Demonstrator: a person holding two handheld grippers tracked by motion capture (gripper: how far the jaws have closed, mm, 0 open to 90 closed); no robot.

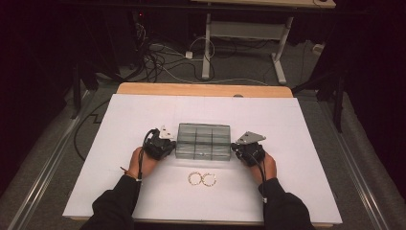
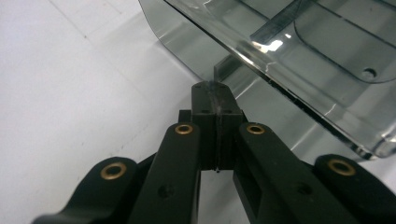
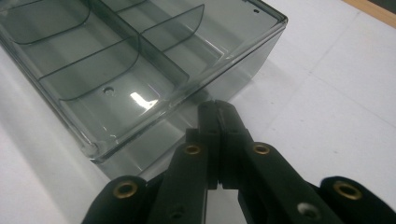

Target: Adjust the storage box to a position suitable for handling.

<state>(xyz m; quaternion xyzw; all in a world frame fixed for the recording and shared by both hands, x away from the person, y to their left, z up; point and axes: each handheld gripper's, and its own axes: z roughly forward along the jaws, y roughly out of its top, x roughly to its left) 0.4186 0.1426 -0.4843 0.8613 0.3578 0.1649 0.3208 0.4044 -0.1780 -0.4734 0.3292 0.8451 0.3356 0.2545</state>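
A clear grey plastic organizer box [image 1: 203,141] with several compartments sits in the middle of the white table cover. My left gripper [image 1: 168,147] is shut with nothing in it, its tips up against the box's left end wall [image 2: 224,70]. My right gripper [image 1: 235,149] is shut and empty too, its tips at the box's right end wall [image 3: 233,70]. Whether either gripper's tips touch the wall I cannot tell. In the left gripper view the pressed-together fingertips [image 2: 205,100] point at the wall's lower corner. Two thin gold rings [image 1: 202,179] lie side by side in front of the box.
The white cover [image 1: 143,115] spreads over a wooden table whose bare edge [image 1: 206,89] shows at the back. Beyond it, cables and a desk frame [image 1: 239,33] stand on the grey floor. The person's dark-sleeved forearms [image 1: 115,206] come in from the bottom.
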